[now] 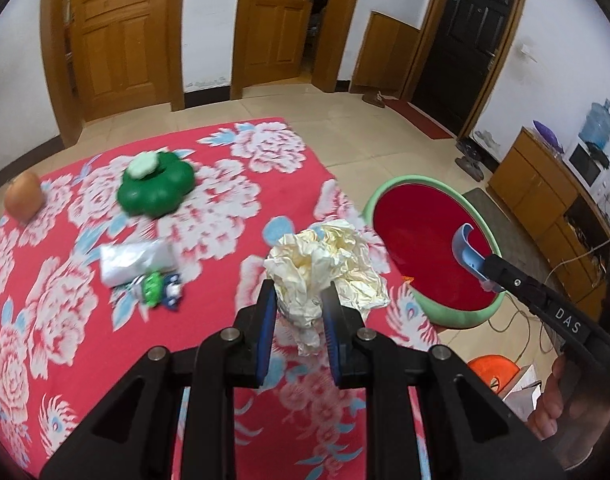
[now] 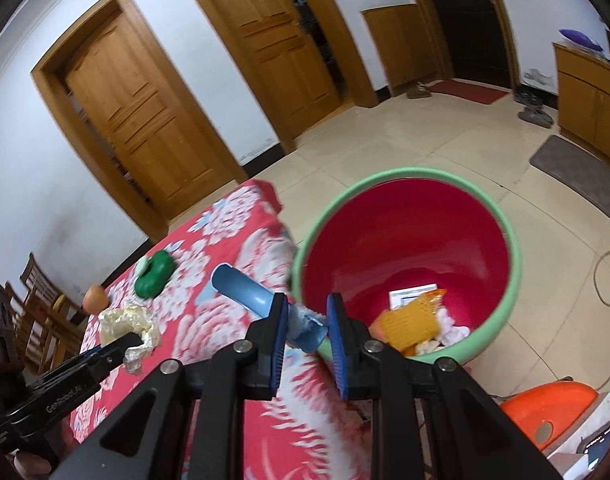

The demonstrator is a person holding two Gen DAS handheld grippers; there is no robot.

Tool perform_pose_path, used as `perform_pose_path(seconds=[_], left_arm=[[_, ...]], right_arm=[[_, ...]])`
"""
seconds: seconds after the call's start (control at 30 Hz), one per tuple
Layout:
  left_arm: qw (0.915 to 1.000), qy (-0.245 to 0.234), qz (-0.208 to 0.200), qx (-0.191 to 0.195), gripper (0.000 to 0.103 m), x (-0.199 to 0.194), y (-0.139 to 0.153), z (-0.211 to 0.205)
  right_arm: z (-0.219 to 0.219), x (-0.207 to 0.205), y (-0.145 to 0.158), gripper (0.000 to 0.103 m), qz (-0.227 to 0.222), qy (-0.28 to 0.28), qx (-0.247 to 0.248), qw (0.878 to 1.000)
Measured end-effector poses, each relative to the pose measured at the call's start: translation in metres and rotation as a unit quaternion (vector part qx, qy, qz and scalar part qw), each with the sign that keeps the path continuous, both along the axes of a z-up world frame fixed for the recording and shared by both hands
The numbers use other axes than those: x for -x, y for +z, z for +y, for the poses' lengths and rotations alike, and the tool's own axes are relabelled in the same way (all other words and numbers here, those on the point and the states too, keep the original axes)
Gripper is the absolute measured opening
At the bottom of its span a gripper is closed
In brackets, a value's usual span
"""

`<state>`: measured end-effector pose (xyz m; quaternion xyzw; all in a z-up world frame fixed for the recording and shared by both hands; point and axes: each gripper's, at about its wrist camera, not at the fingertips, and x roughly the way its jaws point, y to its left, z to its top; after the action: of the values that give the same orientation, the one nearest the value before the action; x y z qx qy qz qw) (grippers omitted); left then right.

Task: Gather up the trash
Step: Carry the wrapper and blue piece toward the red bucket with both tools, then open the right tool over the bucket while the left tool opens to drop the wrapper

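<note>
Left tool (image 1: pixel 296 304) pinches crumpled paper (image 1: pixel 325 264) above the table; right tool (image 2: pixel 305 320) clamps a blue tube (image 2: pixel 245 290) beside the bin (image 2: pixel 509 264).

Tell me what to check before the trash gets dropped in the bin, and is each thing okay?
1. Left gripper shut on the crumpled paper: ok.
2. Right gripper shut on the blue tube: ok.
3. Bin mouth open with room inside: ok, only some wrappers at the bottom.
4. Blue tube over the bin: ok in the left wrist view, where its tip sits over the red inside.
5. Crumpled paper over the bin: not ok, it hangs above the flowered cloth.
6. Grip firm enough not to slip: cannot tell.
</note>
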<state>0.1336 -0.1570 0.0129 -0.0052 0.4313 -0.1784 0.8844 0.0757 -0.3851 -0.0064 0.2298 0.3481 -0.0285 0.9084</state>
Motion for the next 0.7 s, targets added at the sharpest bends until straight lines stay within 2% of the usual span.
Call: perform_pose_path(seconds=[0.7], left_arm=[[0.9967,-0.077,0.010,-0.021,0.022,-0.025,-0.015,-0.080]], right_arm=[[-0.065,-0.011,-0.039,0.025,0.044,-0.094,-0.029,0.994]])
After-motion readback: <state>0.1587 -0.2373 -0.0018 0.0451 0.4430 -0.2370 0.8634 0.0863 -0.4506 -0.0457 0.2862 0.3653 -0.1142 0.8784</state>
